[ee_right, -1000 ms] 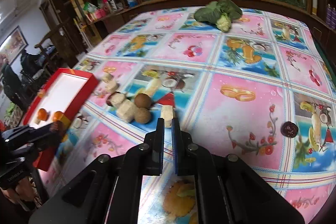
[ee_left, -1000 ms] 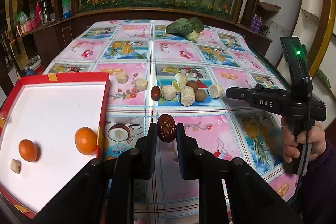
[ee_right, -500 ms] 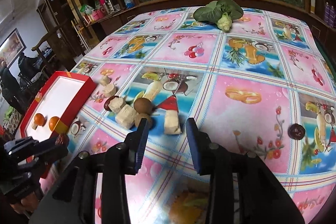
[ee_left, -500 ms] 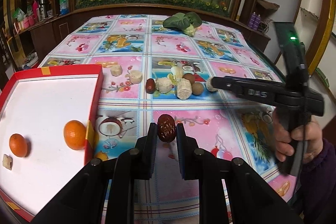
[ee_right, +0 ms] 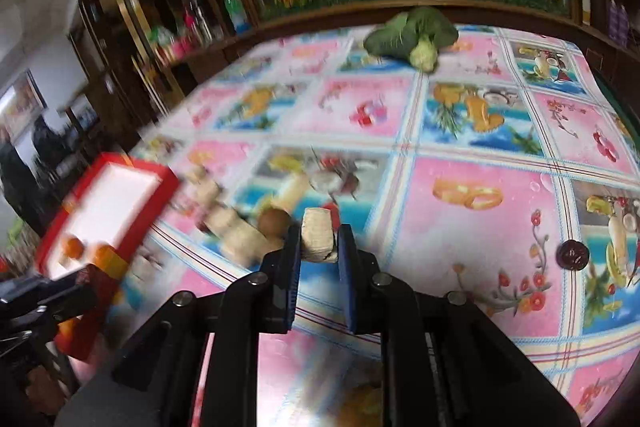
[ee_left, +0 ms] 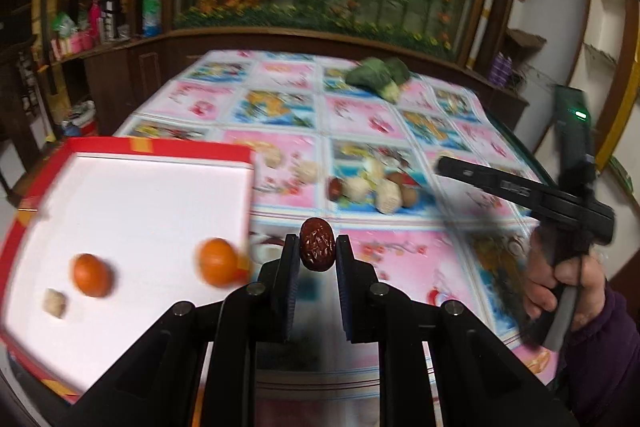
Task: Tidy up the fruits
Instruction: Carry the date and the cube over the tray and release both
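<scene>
In my left tongs [ee_left: 317, 250] I have the dark red date [ee_left: 317, 243] pinched at its waist, both pads tight on it, carried above the table [ee_left: 400, 251]. I judge it light, firm and wrinkled enough not to slip, though its rounded sides could roll out if I ease off.

My right tongs [ee_right: 319, 243] have just been closing and now clamp the pale cut chunk [ee_right: 317, 235] across its flat sides. It looks dry and a bit crumbly to me, so I would keep the squeeze gentle and hold it mid-length.

Just beside that chunk sit a brown round fruit [ee_right: 273, 222] and more pale pieces [ee_right: 240, 239], close enough to knock.

To the left lies the red tray [ee_left: 156, 146], holding two oranges [ee_left: 218, 261] and one small pale bit [ee_left: 54, 302]; its raised rim is what I must clear, in my judgement.

A second date [ee_right: 573, 255] lies well apart on the right. At the far edge rests a leafy green vegetable [ee_right: 412, 35], out of the way.
</scene>
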Demonstrator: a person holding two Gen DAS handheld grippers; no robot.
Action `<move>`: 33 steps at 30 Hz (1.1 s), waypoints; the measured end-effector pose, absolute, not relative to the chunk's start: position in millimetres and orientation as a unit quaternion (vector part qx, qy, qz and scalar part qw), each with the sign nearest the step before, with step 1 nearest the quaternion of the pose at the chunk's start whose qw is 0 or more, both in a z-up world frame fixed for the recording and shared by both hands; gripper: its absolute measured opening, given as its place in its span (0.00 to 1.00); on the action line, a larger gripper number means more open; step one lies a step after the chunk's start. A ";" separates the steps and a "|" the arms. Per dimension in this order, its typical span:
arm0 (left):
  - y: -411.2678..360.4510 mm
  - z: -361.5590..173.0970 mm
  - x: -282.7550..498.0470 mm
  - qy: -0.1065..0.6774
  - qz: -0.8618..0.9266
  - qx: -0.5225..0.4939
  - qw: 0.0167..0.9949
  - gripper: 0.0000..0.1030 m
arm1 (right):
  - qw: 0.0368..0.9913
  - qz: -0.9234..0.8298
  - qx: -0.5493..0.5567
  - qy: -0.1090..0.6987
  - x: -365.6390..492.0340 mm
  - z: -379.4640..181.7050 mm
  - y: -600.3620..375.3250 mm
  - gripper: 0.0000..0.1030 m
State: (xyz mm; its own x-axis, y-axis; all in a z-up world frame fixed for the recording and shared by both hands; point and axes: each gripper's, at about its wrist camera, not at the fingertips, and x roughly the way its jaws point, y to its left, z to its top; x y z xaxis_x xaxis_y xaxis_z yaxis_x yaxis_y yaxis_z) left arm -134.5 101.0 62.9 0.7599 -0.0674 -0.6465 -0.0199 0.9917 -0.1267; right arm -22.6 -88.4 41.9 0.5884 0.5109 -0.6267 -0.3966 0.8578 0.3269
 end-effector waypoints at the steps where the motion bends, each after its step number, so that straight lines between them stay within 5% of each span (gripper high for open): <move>1: 107.9 65.2 -137.3 0.343 -0.005 -0.064 0.937 0.16 | 0.888 0.264 0.082 0.367 -27.0 46.7 -85.2 0.19; 15: 201.9 42.6 -164.9 0.361 0.121 -0.079 0.921 0.16 | 0.804 0.452 0.039 0.384 -103.0 51.4 85.7 0.20; 26: 213.6 31.0 -170.7 0.371 0.150 -0.080 0.913 0.17 | 0.778 0.474 -0.029 0.411 -118.1 30.1 114.8 0.20; 28: 213.7 30.0 -170.1 0.374 0.154 -0.081 0.911 0.20 | 0.771 0.476 -0.043 0.420 -122.6 25.5 118.4 0.20; 30: 214.1 29.7 -169.8 0.376 0.163 -0.082 0.909 0.38 | 0.771 0.479 -0.054 0.416 -125.8 25.6 120.5 0.20; 33: 212.9 33.7 -171.9 0.370 0.170 -0.081 0.910 0.45 | 0.760 0.488 -0.052 0.427 -126.8 25.7 119.5 0.20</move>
State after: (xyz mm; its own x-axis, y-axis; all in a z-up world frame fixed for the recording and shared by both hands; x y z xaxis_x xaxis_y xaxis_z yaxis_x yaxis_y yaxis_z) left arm -171.9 212.9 33.7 0.6680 0.2497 -0.7010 -0.3703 0.9286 -0.0221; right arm -126.8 119.5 25.7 0.1599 0.6966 -0.6994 -0.7856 0.5188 0.3371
